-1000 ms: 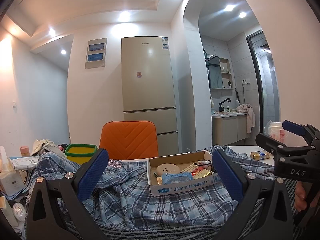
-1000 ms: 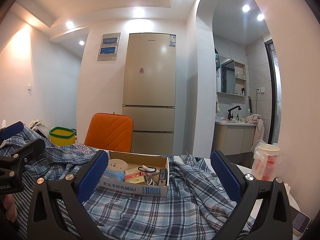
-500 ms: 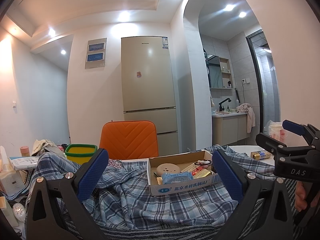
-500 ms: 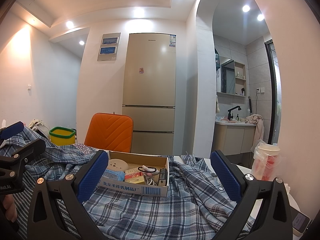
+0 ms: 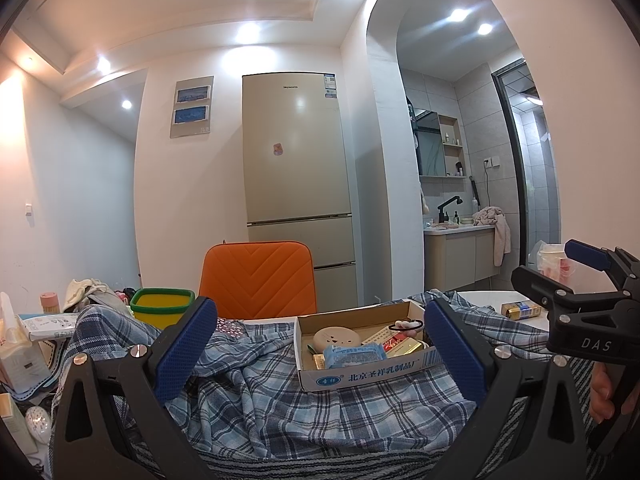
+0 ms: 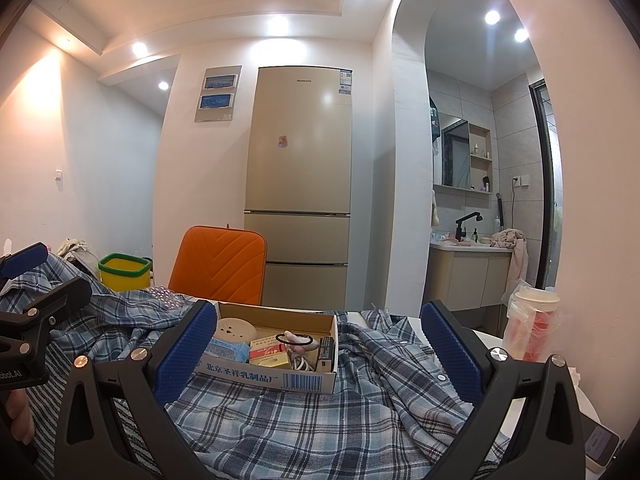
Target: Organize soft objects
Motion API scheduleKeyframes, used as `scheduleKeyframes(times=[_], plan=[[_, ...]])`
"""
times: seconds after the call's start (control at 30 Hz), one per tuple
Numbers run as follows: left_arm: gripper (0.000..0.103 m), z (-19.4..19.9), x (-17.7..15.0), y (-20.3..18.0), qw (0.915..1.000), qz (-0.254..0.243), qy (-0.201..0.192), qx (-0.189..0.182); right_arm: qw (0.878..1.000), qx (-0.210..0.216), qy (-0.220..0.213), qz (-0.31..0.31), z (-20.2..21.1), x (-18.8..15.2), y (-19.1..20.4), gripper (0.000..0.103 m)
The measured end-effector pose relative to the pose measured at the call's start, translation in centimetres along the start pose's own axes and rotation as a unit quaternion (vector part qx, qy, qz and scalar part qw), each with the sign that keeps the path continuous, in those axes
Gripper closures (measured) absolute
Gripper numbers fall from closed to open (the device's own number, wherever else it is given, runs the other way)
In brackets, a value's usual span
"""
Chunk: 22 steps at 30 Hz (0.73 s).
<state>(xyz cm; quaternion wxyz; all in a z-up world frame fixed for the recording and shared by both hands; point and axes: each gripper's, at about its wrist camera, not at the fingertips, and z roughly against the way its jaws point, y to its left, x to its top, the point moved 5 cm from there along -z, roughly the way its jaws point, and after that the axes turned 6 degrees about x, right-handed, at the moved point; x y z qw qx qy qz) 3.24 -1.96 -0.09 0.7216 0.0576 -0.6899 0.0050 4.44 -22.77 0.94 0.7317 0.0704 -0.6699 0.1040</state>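
Nothing has shifted since a second ago: both the left gripper [image 5: 320, 344] and right gripper [image 6: 316, 340] hover wide-jawed, empty, side by side over the crumpled blue plaid cotton shirt [image 6: 280, 424] spreading crosswise just beneath them, about equally near.

Shirt [image 5: 320, 408]: blue-white plaid. Chair [image 5: 258, 276]: orange, chevron stitching. Bin [image 5: 162, 308]: yellow, green rim. Fridge [image 6: 300, 184]: beige. Gripper pads [image 6: 184, 354]: blue.

One rumpled blue plaid shirt [image 6: 304, 420], one open cardboard box [image 6: 264, 378] of small items, one orange padded chair [image 6: 220, 264], one yellow green-rimmed bin [image 6: 124, 272], one tall beige fridge [image 6: 300, 184].
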Motion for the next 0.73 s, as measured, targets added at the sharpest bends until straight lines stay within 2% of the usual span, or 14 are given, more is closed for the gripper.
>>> scheduleKeyframes(times=[0.73], plan=[[0.0, -0.02, 0.13, 0.04, 1.0, -0.001, -0.003, 0.001, 1.0, -0.001, 0.0, 0.001, 0.05, 0.06, 0.02, 0.0]])
